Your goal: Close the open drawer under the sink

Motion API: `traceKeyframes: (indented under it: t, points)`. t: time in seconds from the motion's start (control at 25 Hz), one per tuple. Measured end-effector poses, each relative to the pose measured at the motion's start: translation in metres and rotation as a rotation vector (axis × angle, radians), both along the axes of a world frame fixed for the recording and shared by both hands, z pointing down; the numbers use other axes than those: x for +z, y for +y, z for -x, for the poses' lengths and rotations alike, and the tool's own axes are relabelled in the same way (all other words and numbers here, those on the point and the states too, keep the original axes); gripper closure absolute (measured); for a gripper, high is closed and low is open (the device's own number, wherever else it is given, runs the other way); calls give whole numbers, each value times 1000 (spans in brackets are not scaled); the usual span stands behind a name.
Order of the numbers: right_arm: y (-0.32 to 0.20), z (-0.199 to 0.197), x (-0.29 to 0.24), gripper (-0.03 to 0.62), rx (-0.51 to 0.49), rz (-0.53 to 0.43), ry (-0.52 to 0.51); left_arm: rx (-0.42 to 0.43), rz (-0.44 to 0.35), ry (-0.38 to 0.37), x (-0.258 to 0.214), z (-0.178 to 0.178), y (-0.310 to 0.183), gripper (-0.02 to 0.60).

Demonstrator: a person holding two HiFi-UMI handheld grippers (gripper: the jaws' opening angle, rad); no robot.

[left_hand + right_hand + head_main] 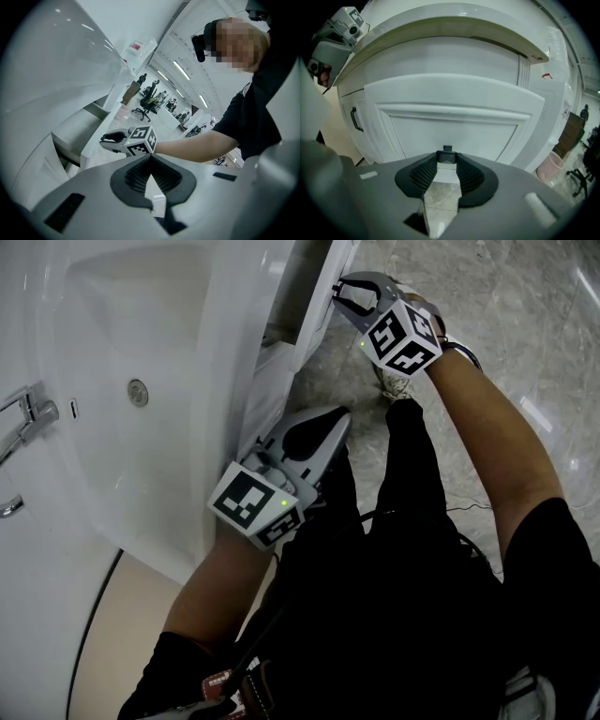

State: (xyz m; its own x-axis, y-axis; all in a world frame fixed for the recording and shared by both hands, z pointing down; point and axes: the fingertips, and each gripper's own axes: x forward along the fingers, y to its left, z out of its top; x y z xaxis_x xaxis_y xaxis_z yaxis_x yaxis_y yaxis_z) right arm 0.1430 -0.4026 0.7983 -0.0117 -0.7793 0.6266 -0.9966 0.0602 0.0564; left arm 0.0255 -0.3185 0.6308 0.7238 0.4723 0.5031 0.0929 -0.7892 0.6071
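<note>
The drawer (317, 292) sits pulled out from beneath the sink (202, 352), at the far right of the basin in the head view. Its front is a flat white glossy panel with a recessed rectangular field and a raised rim (450, 122). The right gripper (339, 294) is at that front. In the right gripper view, its 2 ribbed black pads are drawn in on a small black handle (446, 156), which fills the narrow space between the jaw tips. Only a thin wedge of floor shows below it.

The left gripper (339, 416) is nearer the person, close to the sink's curved white edge. Its jaw tips are pressed together with nothing between them (150, 157), and a triangular gap opens behind the tips. Its view looks along the drawer's open box (75, 129), with straight white walls and a shadowed gap at the cabinet, toward the right gripper (108, 137) at the front panel.

The sink is smooth, rounded white ceramic with a round metal drain (138, 392) and a chrome faucet (28, 418) at its left. The floor (506, 296) is polished, veined grey stone, and it is bare to the right of the drawer. To the drawer's left, a neighbouring cabinet door carries a black bar pull (355, 119). A pink ribbed bin (553, 166) stands well apart at the right.
</note>
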Motion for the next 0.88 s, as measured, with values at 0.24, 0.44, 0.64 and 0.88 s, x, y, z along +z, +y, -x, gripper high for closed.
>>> traceKeyframes:
  t: [0.24, 0.44, 0.64, 0.88]
  points:
    - [-8, 1, 1, 470, -23, -5, 7, 4, -13, -14, 5, 4, -2, 581]
    - [-16, -1, 0, 470, -25, -14, 11, -2, -22, -10, 6, 3, -2, 581]
    - [-22, 0, -1, 470, -29, -18, 11, 0, -23, -4, 7, 1, 1, 581]
    - [-30, 1, -1, 470, -41, -11, 11, -2, -19, 6, 4, 0, -3, 581]
